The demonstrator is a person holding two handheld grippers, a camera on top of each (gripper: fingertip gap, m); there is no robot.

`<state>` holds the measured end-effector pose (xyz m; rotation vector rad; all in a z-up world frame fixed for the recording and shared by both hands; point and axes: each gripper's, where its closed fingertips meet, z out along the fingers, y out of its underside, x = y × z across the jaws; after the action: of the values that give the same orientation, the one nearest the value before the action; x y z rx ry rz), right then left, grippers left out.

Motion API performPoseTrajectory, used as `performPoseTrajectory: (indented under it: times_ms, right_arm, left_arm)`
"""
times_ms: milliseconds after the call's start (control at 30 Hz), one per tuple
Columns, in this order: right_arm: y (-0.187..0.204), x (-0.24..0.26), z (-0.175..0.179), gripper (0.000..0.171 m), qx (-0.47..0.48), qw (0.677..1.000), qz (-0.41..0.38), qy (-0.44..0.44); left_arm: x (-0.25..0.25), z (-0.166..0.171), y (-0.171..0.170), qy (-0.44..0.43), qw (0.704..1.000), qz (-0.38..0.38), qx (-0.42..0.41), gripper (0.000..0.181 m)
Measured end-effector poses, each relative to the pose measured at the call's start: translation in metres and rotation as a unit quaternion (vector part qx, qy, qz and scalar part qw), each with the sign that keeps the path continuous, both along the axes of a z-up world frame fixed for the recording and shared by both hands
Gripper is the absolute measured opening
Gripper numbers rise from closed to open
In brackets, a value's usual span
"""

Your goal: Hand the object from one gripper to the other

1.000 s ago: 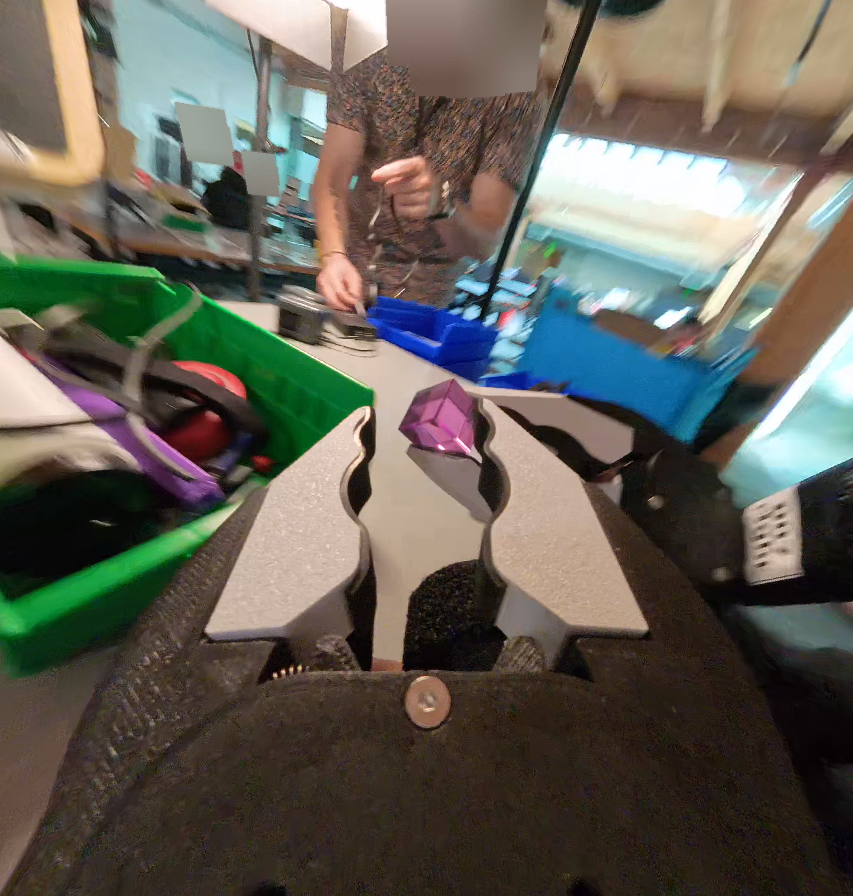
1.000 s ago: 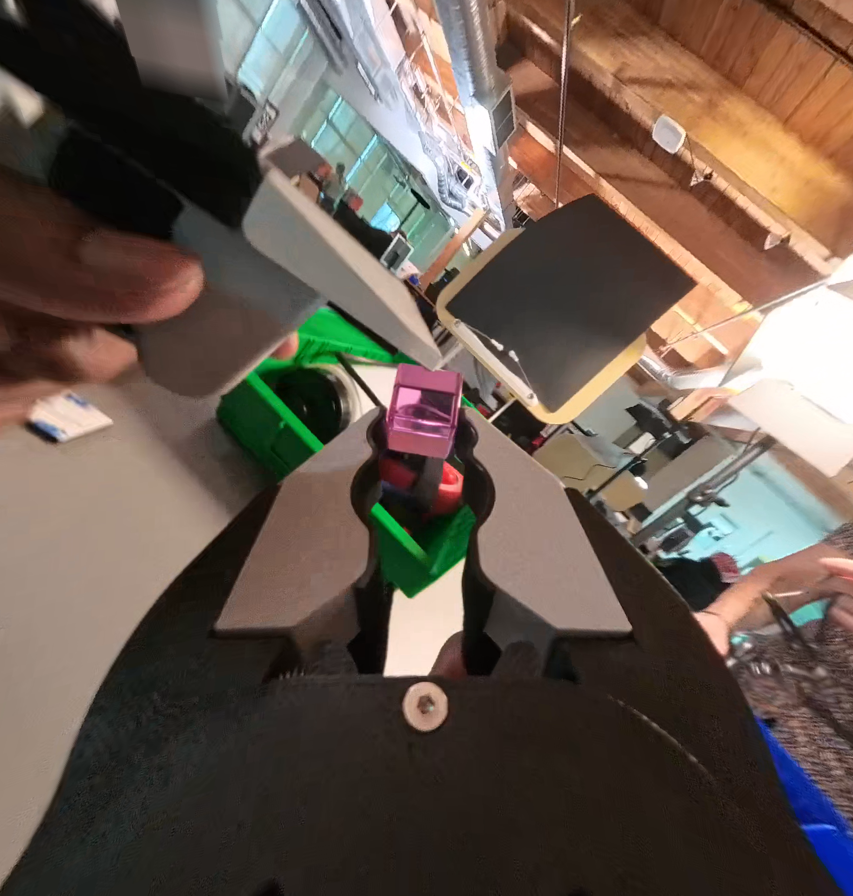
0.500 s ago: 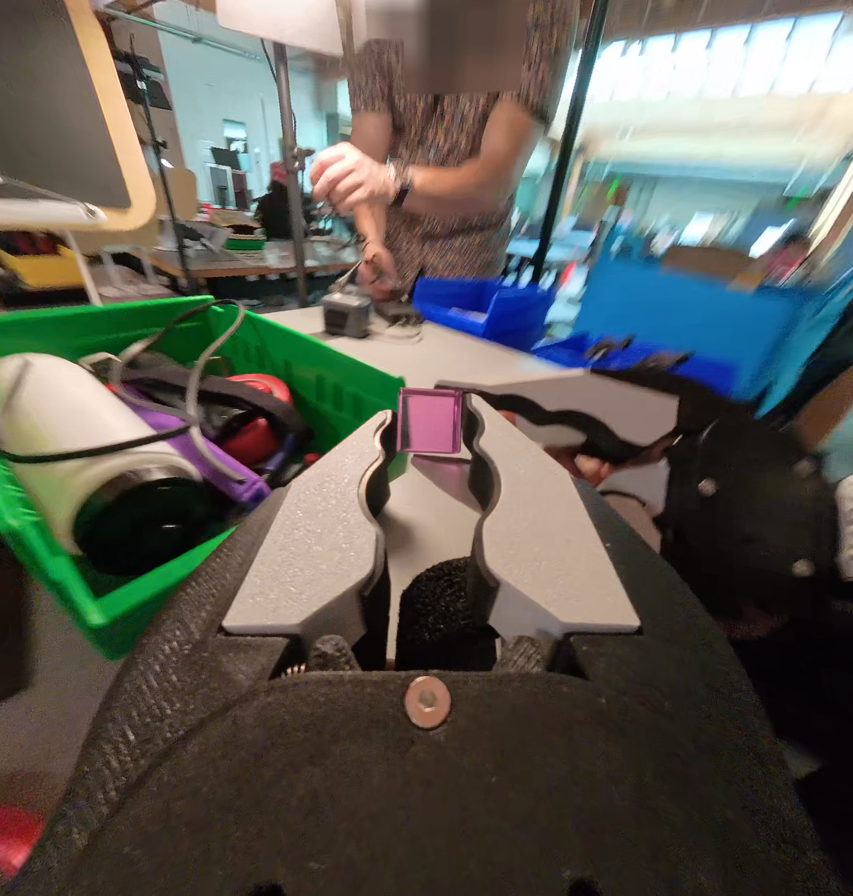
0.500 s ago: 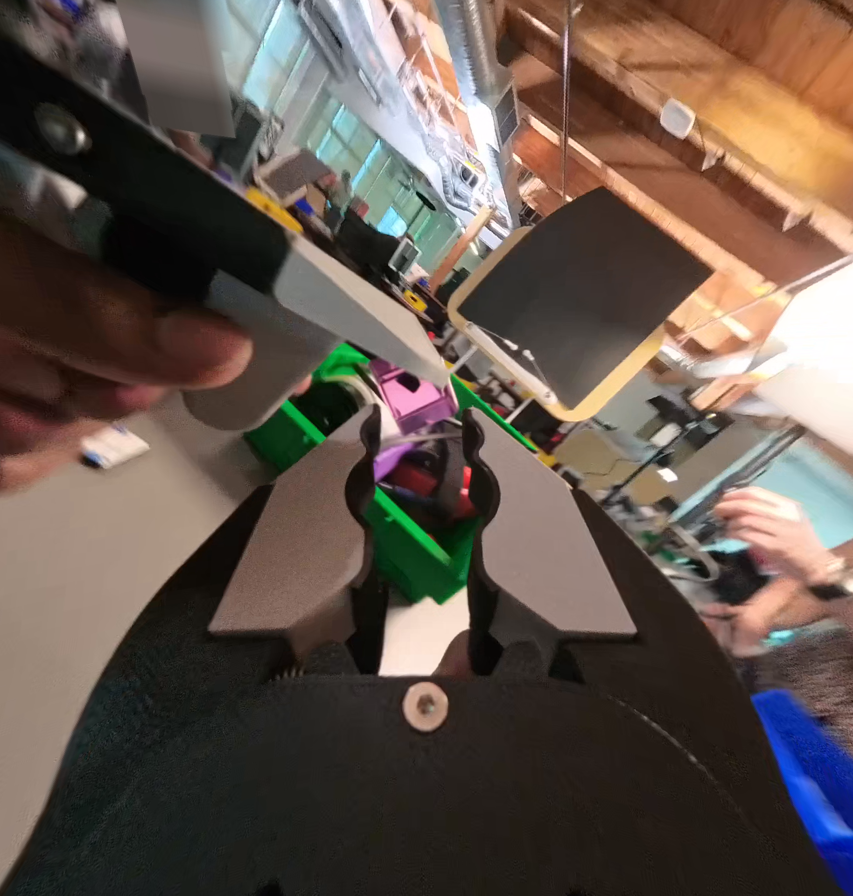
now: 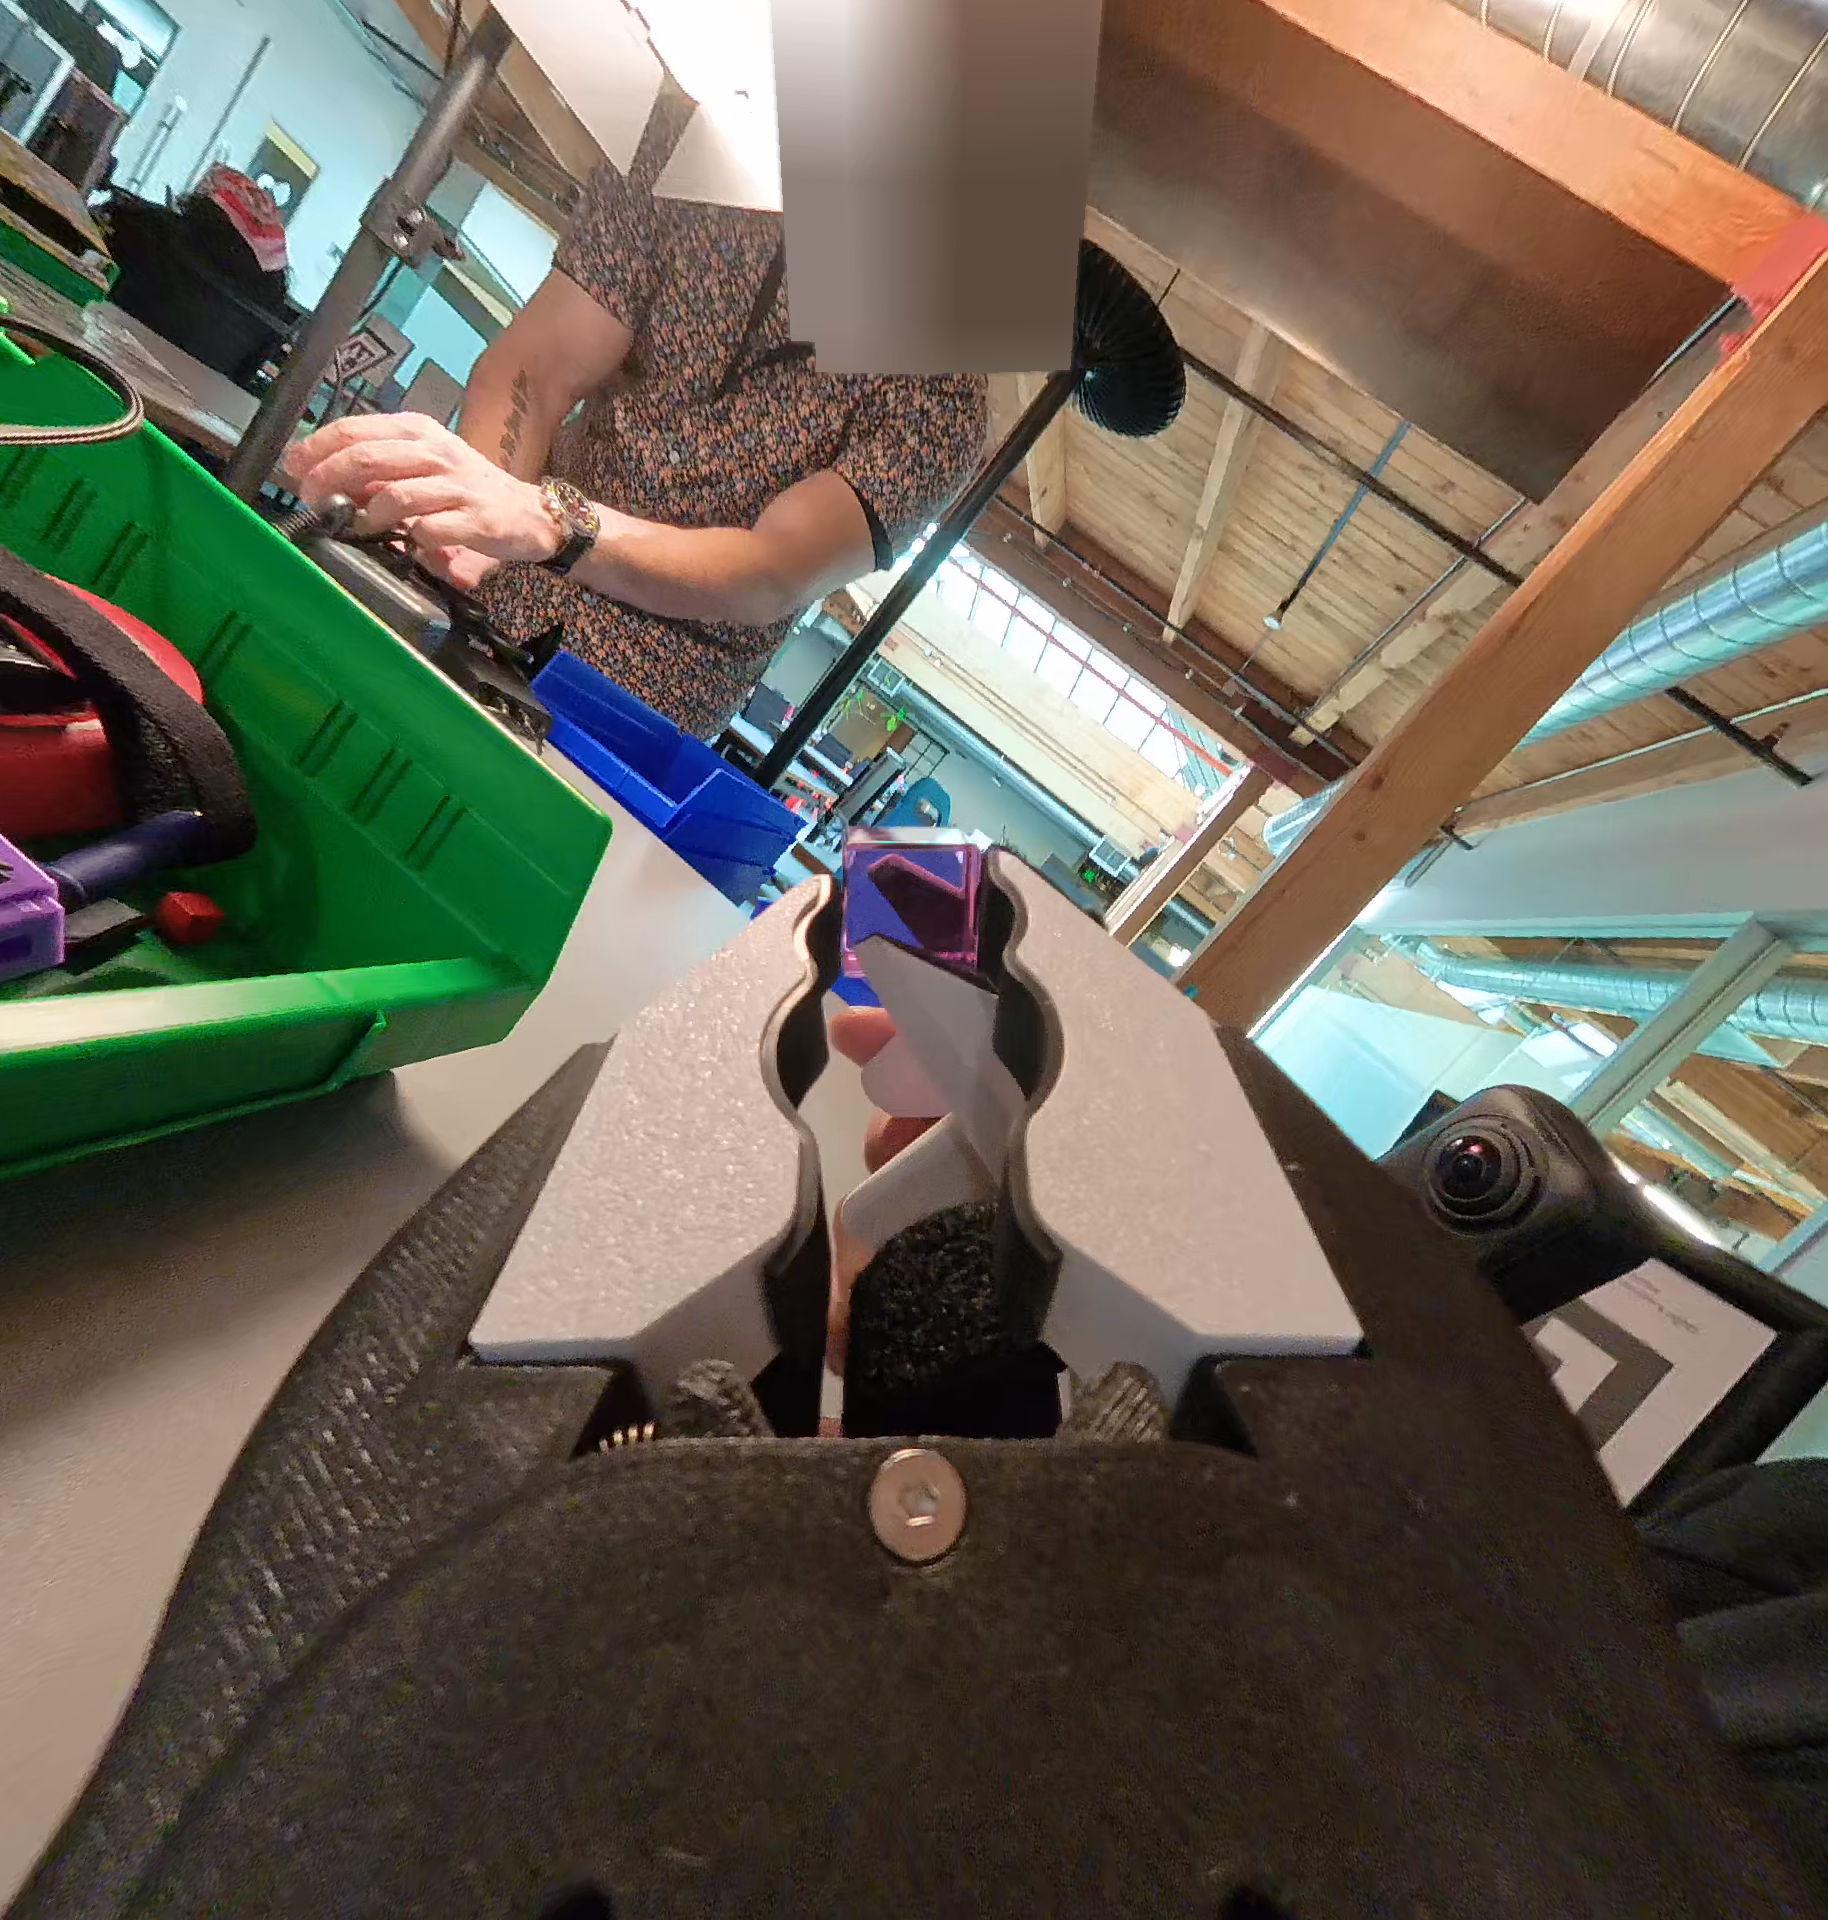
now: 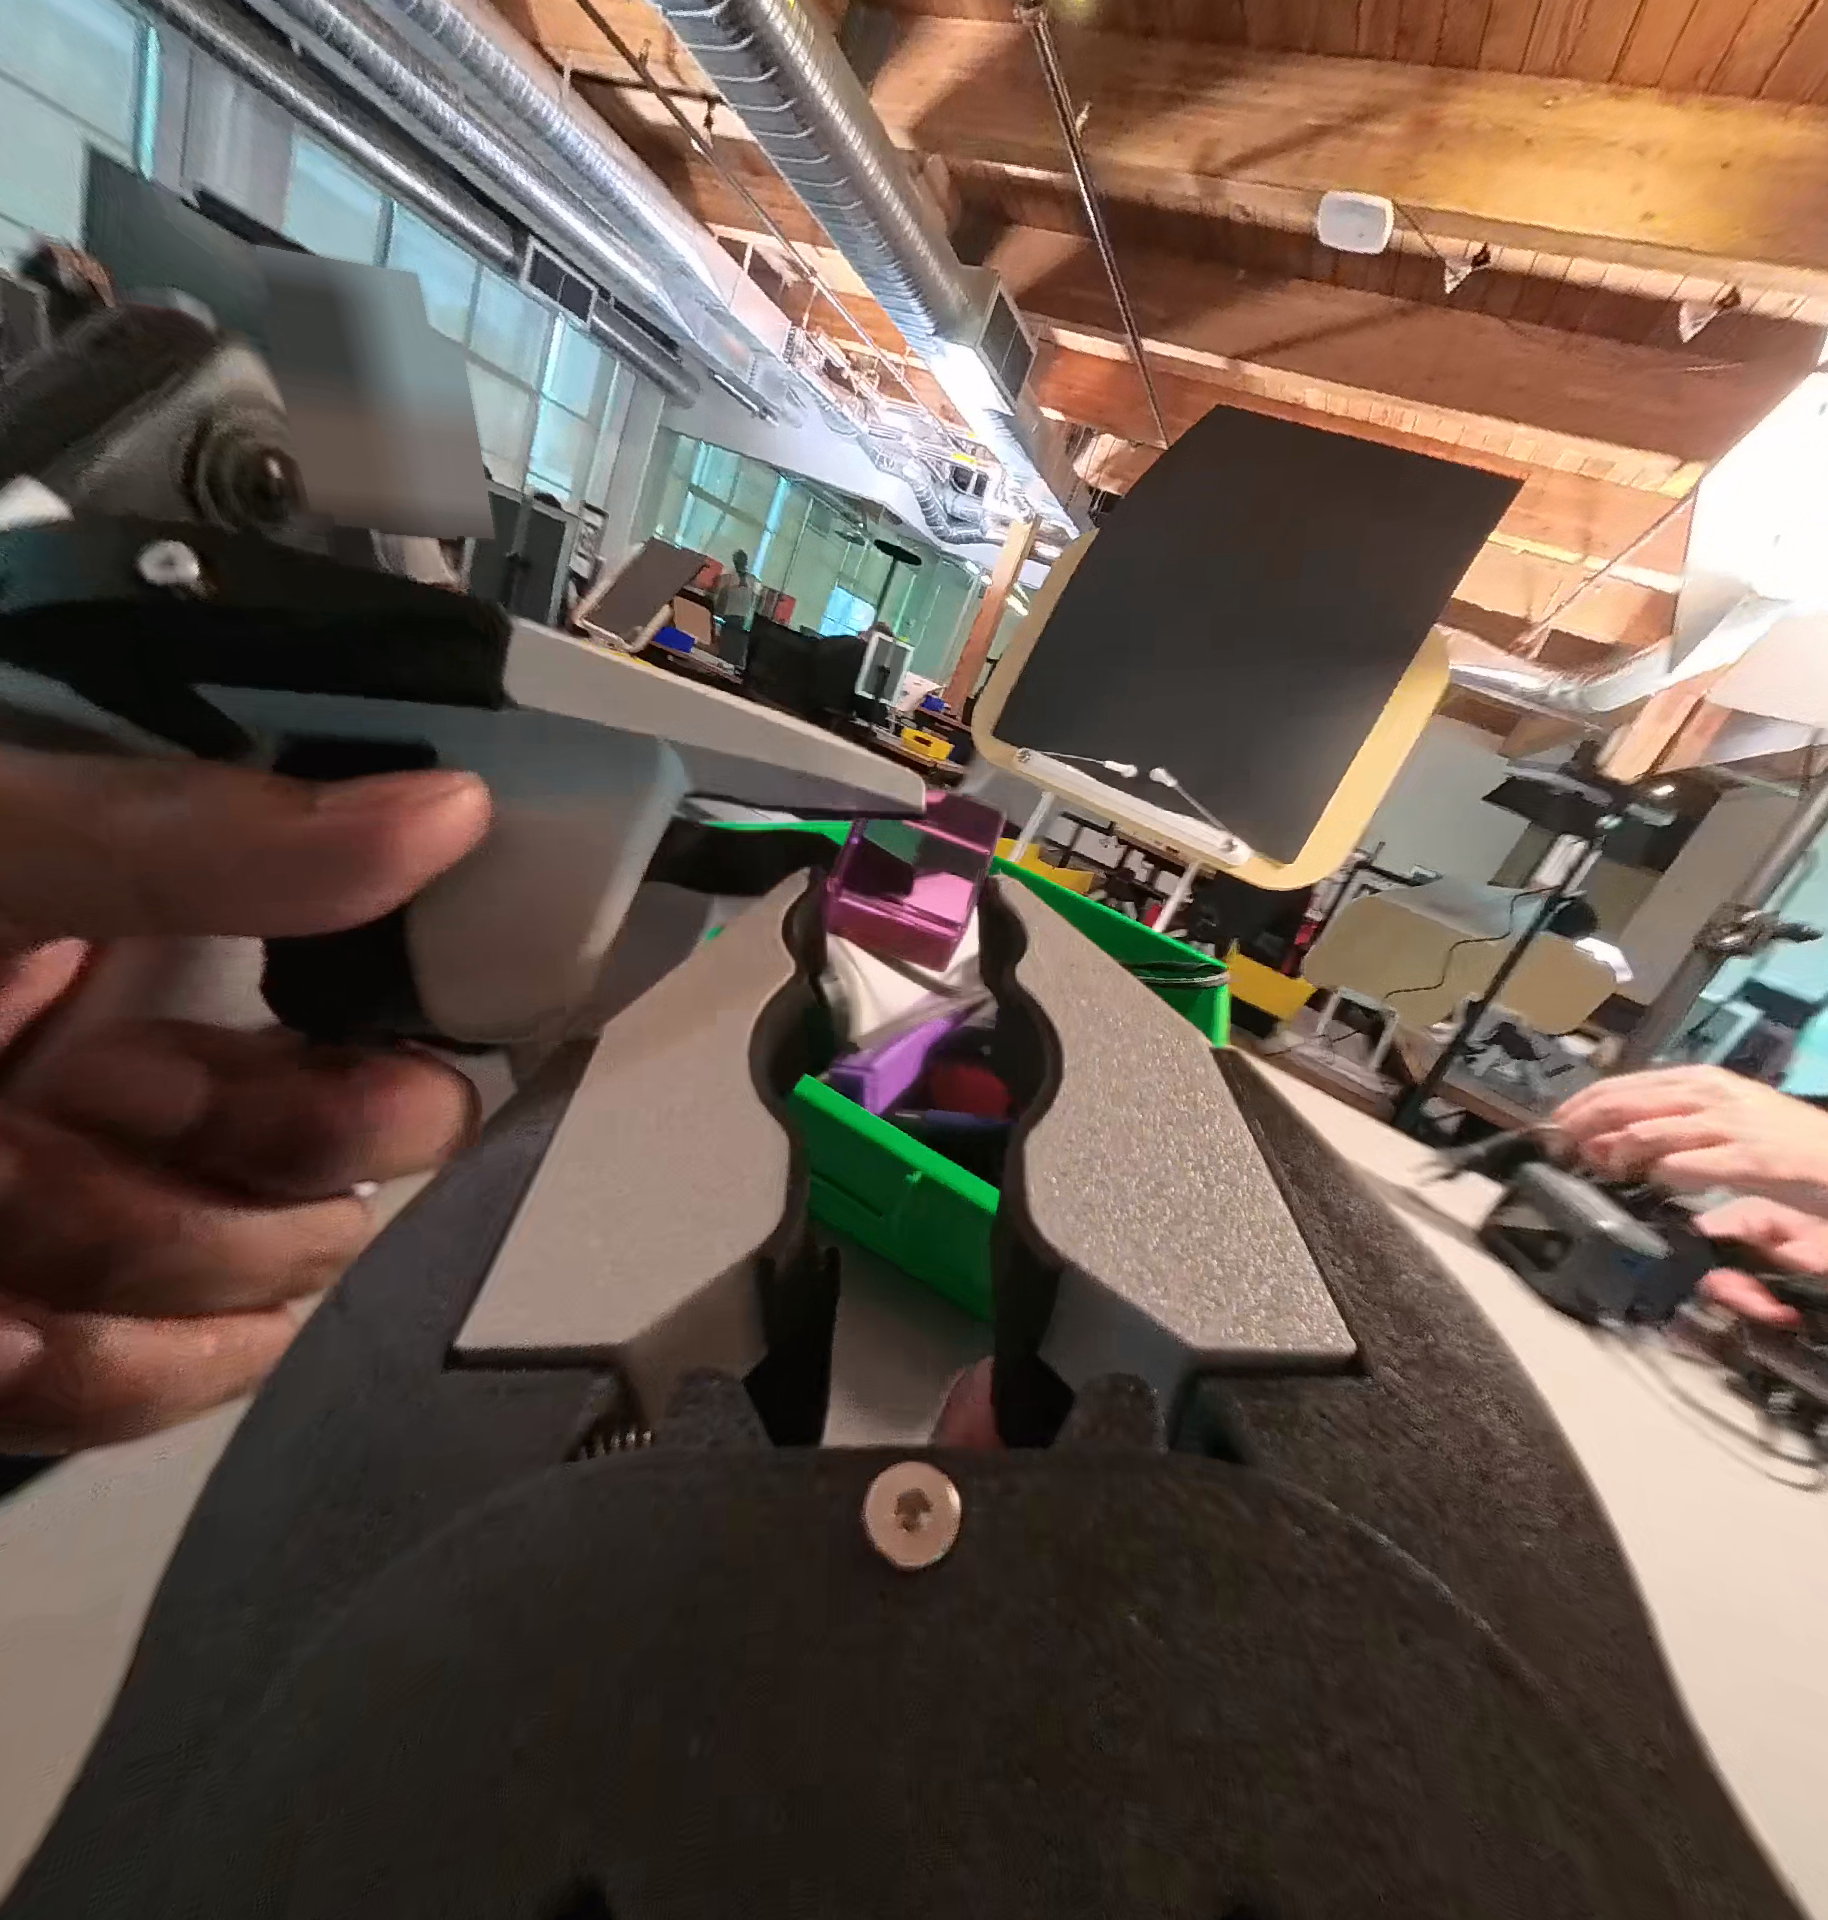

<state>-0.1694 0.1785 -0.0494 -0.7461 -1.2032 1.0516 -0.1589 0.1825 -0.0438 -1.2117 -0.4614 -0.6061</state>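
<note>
Working over a grey table [image 5: 162, 1351] in a wood-beamed workshop, I see one green bin [image 5: 390, 831] and one purple cube [image 5: 912, 906] clamped in my left gripper [image 5: 912, 904]; my right gripper [image 6: 905, 914] sits at it, grip unclear.

Cube [image 5: 912, 896] between fingertips; bin [image 5: 370, 748] left.

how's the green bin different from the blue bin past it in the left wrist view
The green bin is nearer and fills far more of the view; the blue bin sits farther back by the person. The green bin shows a black strap and red and purple items; the blue bin's contents are hidden. Both are open plastic bins.
</note>
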Motion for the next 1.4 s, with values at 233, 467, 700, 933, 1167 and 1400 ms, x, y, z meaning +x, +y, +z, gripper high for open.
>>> performPoseTrajectory:
  times_ms: [233, 467, 700, 933, 1167, 1400]
  right_arm:
    - [0.003, 0.000, -0.001, 0.030, 0.125, 0.991, -0.047, -0.007]
    - [0.000, -0.006, -0.011, 0.030, 0.173, 0.983, -0.058, -0.030]
    - [-0.010, -0.006, -0.018, 0.030, 0.253, 0.965, -0.065, -0.029]
    - [-0.006, 0.012, 0.003, 0.038, 0.156, 0.987, -0.032, 0.031]
    - [-0.015, 0.011, -0.005, 0.038, 0.021, 1.000, 0.018, 0.002]
    - [-0.004, 0.007, -0.006, 0.030, -0.066, 0.998, -0.008, -0.002]
  left_arm:
    - [-0.011, -0.001, -0.008, 0.278, 0.942, 0.126, -0.143, 0.046]
    - [-0.002, -0.013, -0.010, 0.453, 0.840, 0.170, -0.246, 0.044]
    - [-0.008, -0.024, -0.010, 0.489, 0.801, 0.194, -0.287, 0.030]
    - [-0.009, -0.005, -0.010, 0.139, 0.981, 0.058, -0.120, 0.029]
    - [-0.016, -0.007, -0.009, -0.147, 0.988, -0.048, 0.000, 0.028]
    - [0.003, -0.004, -0.002, -0.138, 0.989, -0.054, 0.018, 0.029]
